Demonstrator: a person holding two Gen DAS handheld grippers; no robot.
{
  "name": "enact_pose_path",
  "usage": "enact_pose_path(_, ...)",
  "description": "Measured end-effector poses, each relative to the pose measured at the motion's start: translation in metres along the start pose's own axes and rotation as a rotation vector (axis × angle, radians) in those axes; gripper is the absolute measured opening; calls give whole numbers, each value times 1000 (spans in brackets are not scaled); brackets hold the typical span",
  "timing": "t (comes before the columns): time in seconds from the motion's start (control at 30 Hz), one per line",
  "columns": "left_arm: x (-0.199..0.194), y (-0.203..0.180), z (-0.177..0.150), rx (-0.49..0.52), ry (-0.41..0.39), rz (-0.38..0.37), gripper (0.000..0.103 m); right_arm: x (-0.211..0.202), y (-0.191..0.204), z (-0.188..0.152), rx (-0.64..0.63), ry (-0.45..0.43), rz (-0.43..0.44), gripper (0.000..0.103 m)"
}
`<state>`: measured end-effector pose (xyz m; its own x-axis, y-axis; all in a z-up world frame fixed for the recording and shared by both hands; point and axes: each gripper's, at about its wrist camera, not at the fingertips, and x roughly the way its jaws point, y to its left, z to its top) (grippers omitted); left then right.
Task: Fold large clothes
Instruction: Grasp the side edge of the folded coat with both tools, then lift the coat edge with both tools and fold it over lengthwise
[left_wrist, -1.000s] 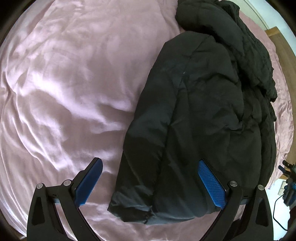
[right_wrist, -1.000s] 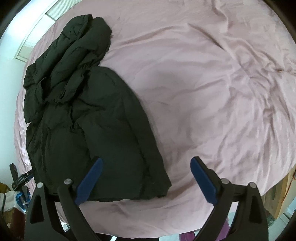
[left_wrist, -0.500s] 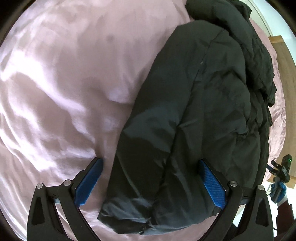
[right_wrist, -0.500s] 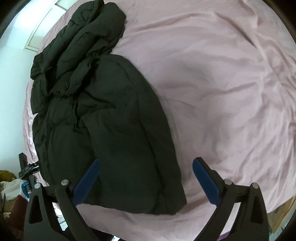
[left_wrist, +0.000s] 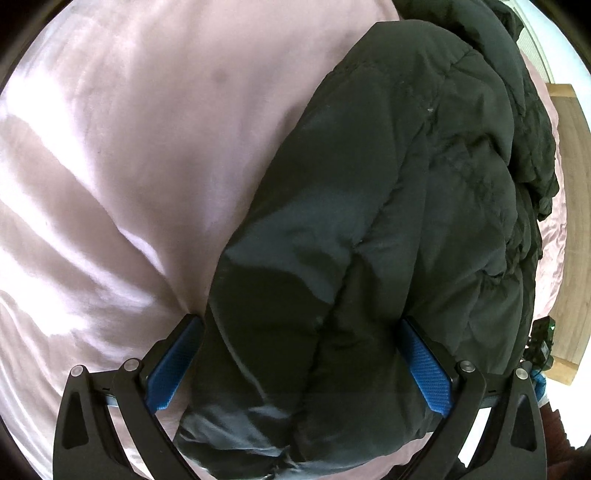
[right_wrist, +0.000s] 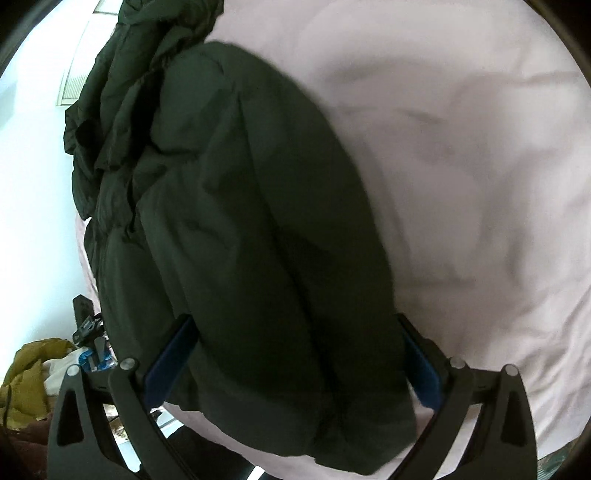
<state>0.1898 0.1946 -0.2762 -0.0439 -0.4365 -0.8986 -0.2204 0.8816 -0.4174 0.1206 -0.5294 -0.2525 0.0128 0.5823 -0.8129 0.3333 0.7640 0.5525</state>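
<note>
Your left gripper (left_wrist: 301, 363) gapes wide, gripping nothing, over the black jacket (left_wrist: 388, 221) filling centre-right on the pink sheet (left_wrist: 129, 166), hem cut off at bottom edge, while your right gripper (right_wrist: 291, 363), jaws just widened fully, straddles the blurred jacket, contact hard to tell.

A black padded jacket (left_wrist: 388, 229) is lying across the right half of the frame on a pink bedsheet (left_wrist: 129, 166), which is filling the left half in soft wrinkles. The left gripper (left_wrist: 299, 365) is reaching in from the bottom edge, its blue-padded jaws standing wide apart and straddling the jacket's near end. A wooden bed frame (left_wrist: 570, 221) is showing along the right edge.
</note>
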Motion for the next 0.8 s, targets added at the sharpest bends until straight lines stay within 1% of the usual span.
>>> enact_pose_path(0.1,6,1,-8,-1,3,-12,102,6,5,-1,-5,11,12,103)
enact_pose_path(0.3,20,1,-20,2,7,-38,101,9,11,2,-32,43,-11,102)
enact_pose_path(0.37,23,1,-25,3,9,-50,101,15,20,3,-41,52,-21,97)
enact_pose_path(0.43,27,1,-27,3,11,-57,101,20,29,3,-51,68,-19,89)
enact_pose_path(0.47,29,0,-28,6,13,-60,101,21,30,3,-54,71,-21,86)
enact_pose_path(0.5,30,0,-30,9,14,-64,101,23,34,4,-57,73,-22,81)
enact_pose_path(0.53,27,7,-29,15,16,-67,101,25,36,4,-56,76,-17,77)
enact_pose_path(0.6,27,4,-30,21,17,-75,100,28,42,5,-59,81,-9,72)
enact_pose_path(0.67,27,6,-31,19,9,-89,96,34,49,4,-61,88,-1,66)
enact_pose_path(0.7,23,4,-30,16,7,-96,91,36,52,4,-63,92,0,62)
enact_pose_path(0.73,22,4,-31,14,5,-107,84,38,55,4,-64,93,1,58)
enact_pose_path(0.77,21,6,-32,12,1,-120,79,38,56,4,-67,94,2,57)
enact_pose_path(0.8,19,5,-35,8,-2,-130,67,40,59,4,-69,94,5,53)
